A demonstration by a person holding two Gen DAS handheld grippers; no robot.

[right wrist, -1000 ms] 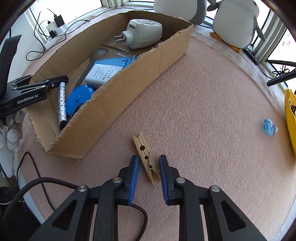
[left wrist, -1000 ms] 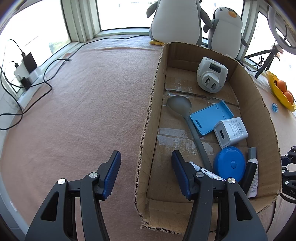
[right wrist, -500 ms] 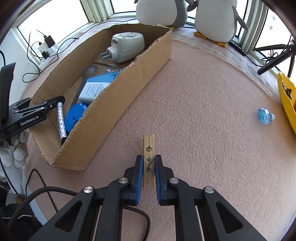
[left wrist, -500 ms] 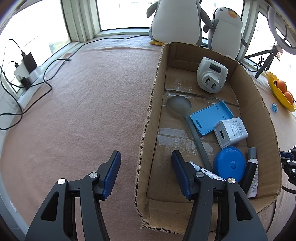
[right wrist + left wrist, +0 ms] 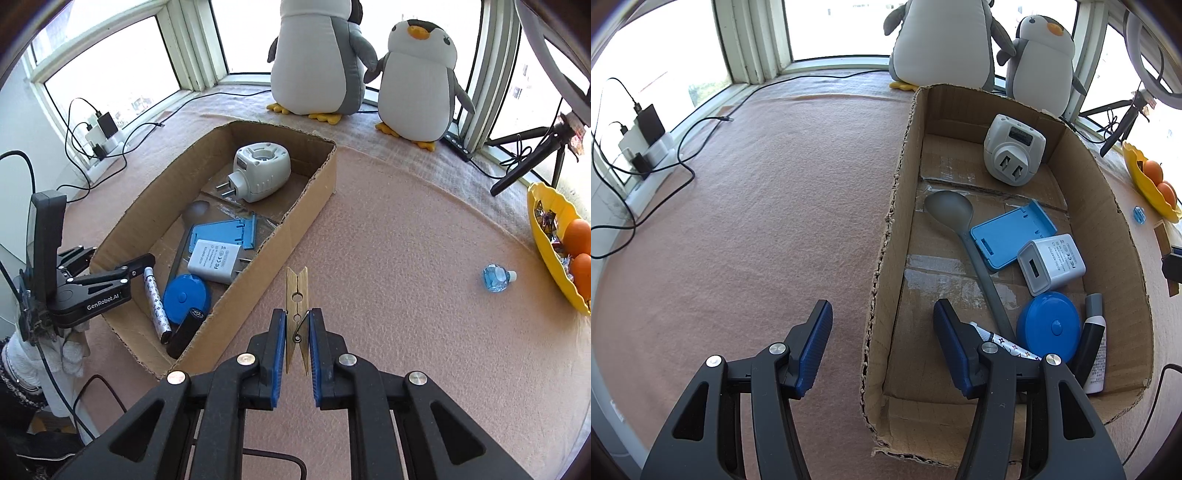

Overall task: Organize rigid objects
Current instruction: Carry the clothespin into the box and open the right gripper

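My right gripper [image 5: 297,332] is shut on a wooden clothespin [image 5: 297,299] and holds it above the pink cloth, just right of the cardboard box [image 5: 295,221]. The box [image 5: 886,258] holds a white plug adapter [image 5: 1014,153], a grey spoon [image 5: 960,221], a blue holder [image 5: 1008,232], a white charger [image 5: 1051,264], a blue round case [image 5: 1049,330], a patterned pen [image 5: 1004,339] and a black tube [image 5: 1091,347]. My left gripper [image 5: 882,332] is open and straddles the box's left wall at its near end.
Two plush penguins [image 5: 321,55] stand behind the box by the window. A yellow bowl with oranges [image 5: 554,240] sits at the right edge. A small blue bottle [image 5: 496,278] lies on the cloth. Cables and a power strip [image 5: 646,147] lie at the left.
My right gripper closed on the clothespin and lifted it off the cloth, with the view rising and tilting up. My left gripper has not moved.
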